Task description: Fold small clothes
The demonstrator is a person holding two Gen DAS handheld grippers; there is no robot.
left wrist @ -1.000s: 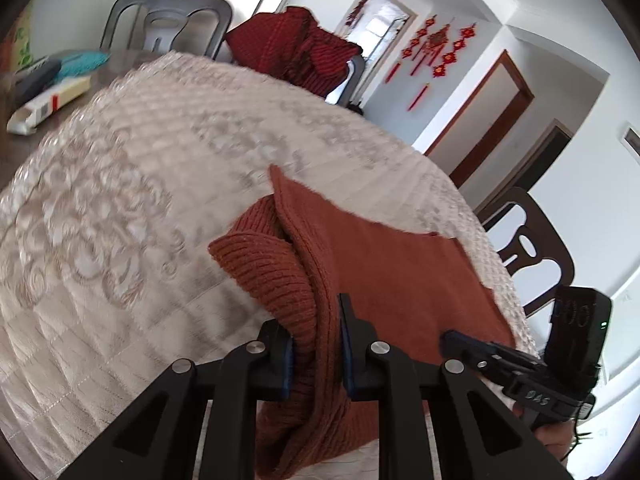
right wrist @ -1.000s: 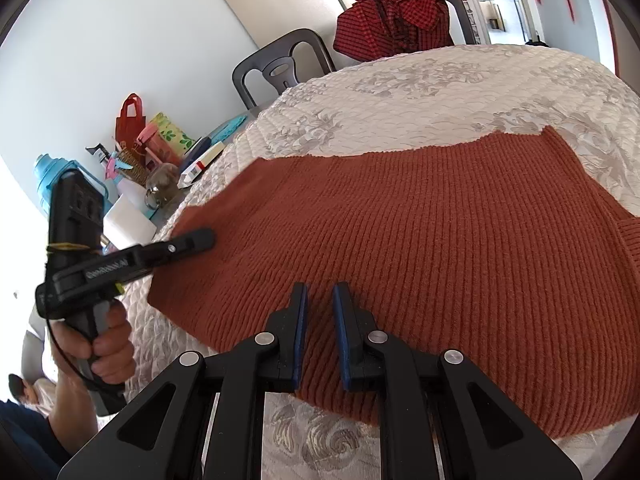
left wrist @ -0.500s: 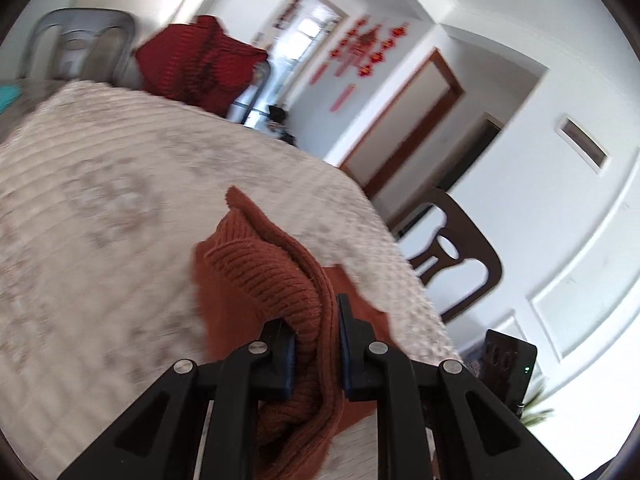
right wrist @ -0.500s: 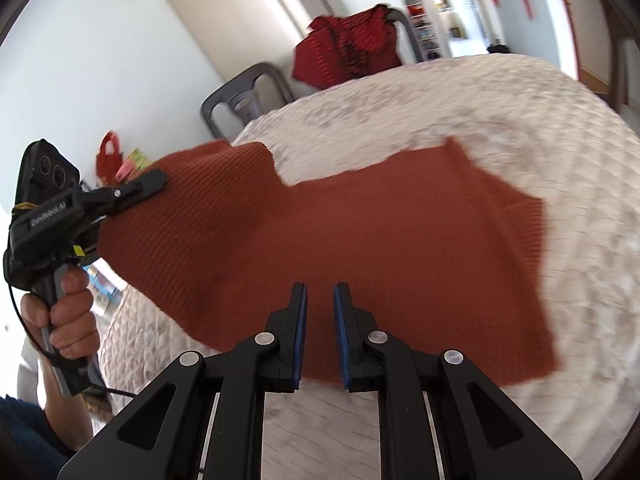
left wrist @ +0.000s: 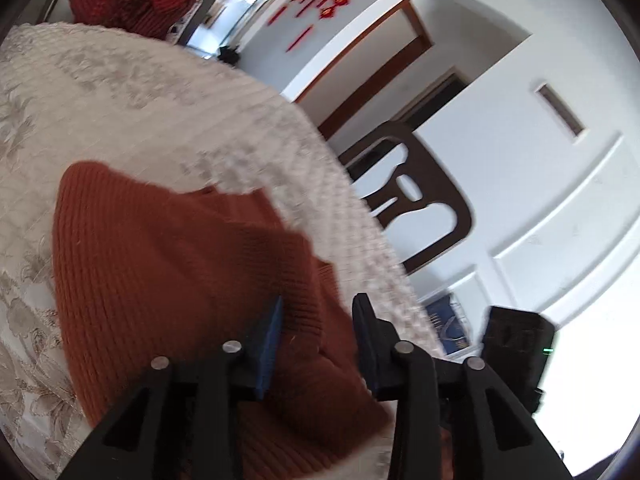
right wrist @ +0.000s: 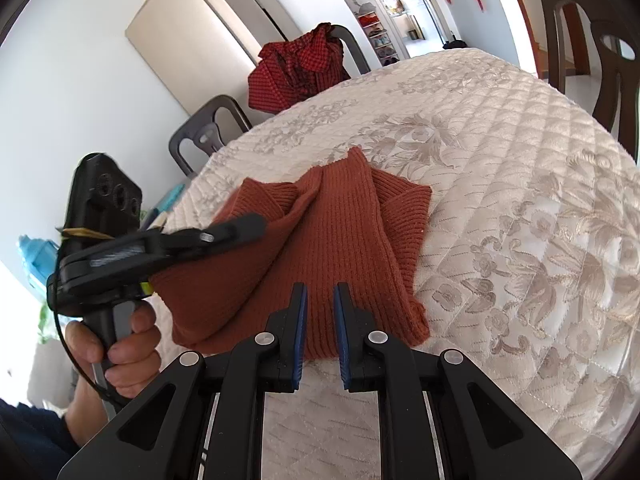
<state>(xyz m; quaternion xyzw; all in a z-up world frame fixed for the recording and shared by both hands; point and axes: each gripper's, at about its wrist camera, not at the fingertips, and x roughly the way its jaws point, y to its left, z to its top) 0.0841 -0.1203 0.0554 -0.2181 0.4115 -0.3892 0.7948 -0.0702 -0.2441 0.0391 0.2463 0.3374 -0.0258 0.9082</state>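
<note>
A rust-red knitted sweater (right wrist: 340, 236) lies folded over itself on the quilted cream tablecloth (right wrist: 520, 168). It also shows in the left wrist view (left wrist: 160, 280). My left gripper (left wrist: 318, 312) is open just above the folded edge, the knit lying loose under its jaws. In the right wrist view the left gripper (right wrist: 236, 228) rests on the sweater's left side. My right gripper (right wrist: 320, 292) hovers at the sweater's near edge with its jaws a narrow gap apart and nothing between them.
A red checked garment (right wrist: 300, 68) hangs on a grey chair at the table's far side. A dark wooden chair (left wrist: 416, 196) stands at the right edge. A second grey chair (right wrist: 204, 136) and blue items (right wrist: 36, 252) are on the left.
My left gripper carried the sweater's edge over to the right, folding it onto itself, then opened and let go. My right gripper's jaws parted slightly.
</note>
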